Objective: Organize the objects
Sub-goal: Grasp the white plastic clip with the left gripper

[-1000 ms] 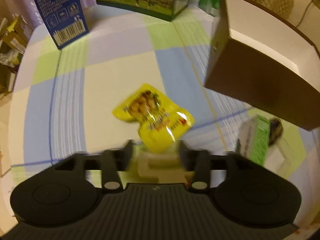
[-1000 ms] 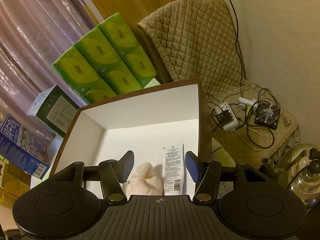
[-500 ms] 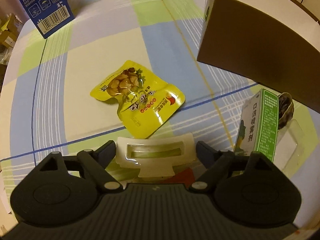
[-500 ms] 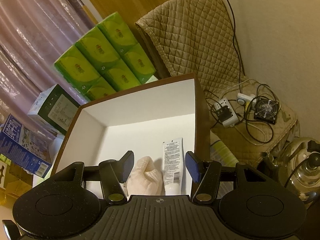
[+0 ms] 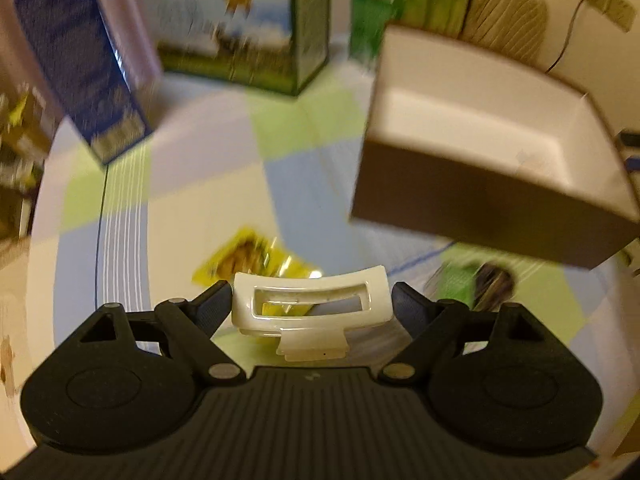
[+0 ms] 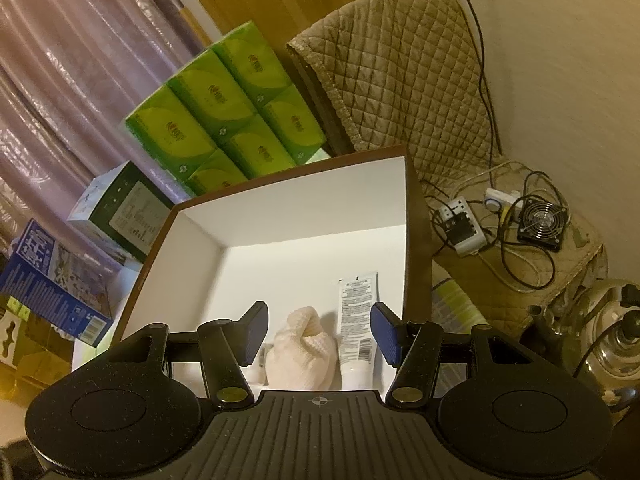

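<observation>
My left gripper (image 5: 312,300) is shut on a white hair clip (image 5: 312,308) and holds it above the checked tablecloth. Below it lies a yellow snack bag (image 5: 244,256), partly hidden by the clip. A green carton (image 5: 456,280) with a dark object beside it sits to the right, blurred. The brown box (image 5: 480,204) with a white inside stands at the right. My right gripper (image 6: 318,334) hangs open over that box (image 6: 280,208), where a cream knitted item (image 6: 302,356) and a white tube (image 6: 356,316) lie.
A blue carton (image 5: 84,92) and a green milk box (image 5: 240,28) stand at the table's far side. Green tissue packs (image 6: 224,104) and a quilted chair (image 6: 400,72) stand behind the box. A power strip, a fan and cables (image 6: 520,224) lie to the right, with a kettle (image 6: 612,344) nearby.
The left gripper has closed on the white hair clip and lifted it off the table, the view tilting up toward the box. The right gripper has barely moved.
</observation>
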Available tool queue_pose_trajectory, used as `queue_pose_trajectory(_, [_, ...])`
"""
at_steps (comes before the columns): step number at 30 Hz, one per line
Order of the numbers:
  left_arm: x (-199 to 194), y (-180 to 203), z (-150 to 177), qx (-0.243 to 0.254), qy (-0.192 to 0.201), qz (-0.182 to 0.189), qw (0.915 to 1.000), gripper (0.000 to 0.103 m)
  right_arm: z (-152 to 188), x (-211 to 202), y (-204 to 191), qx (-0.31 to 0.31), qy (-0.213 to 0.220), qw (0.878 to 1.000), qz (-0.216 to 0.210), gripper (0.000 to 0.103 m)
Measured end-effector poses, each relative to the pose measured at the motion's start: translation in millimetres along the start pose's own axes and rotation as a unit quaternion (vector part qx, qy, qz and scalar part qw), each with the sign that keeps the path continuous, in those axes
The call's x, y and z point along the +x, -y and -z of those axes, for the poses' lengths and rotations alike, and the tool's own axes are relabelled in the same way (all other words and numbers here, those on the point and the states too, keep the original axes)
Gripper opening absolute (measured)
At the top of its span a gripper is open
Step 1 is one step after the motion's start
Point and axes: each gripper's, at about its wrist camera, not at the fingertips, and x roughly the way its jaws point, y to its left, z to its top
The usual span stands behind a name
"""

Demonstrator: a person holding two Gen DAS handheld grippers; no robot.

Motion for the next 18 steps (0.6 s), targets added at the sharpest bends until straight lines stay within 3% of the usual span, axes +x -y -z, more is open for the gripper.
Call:
queue_pose_trajectory(9, [-31,46,-51,0.051,0.061,0.035,0.9962,0.084,-3,2,-9,-0.024,-0.005,1.0,-0.004,0.054])
queue_pose_trajectory(18, [1,100,-100,0.092,0.065,0.068,0.9913,0.084,-1,11,-14,-0.042,-0.021,0.999,0.004,0.054])
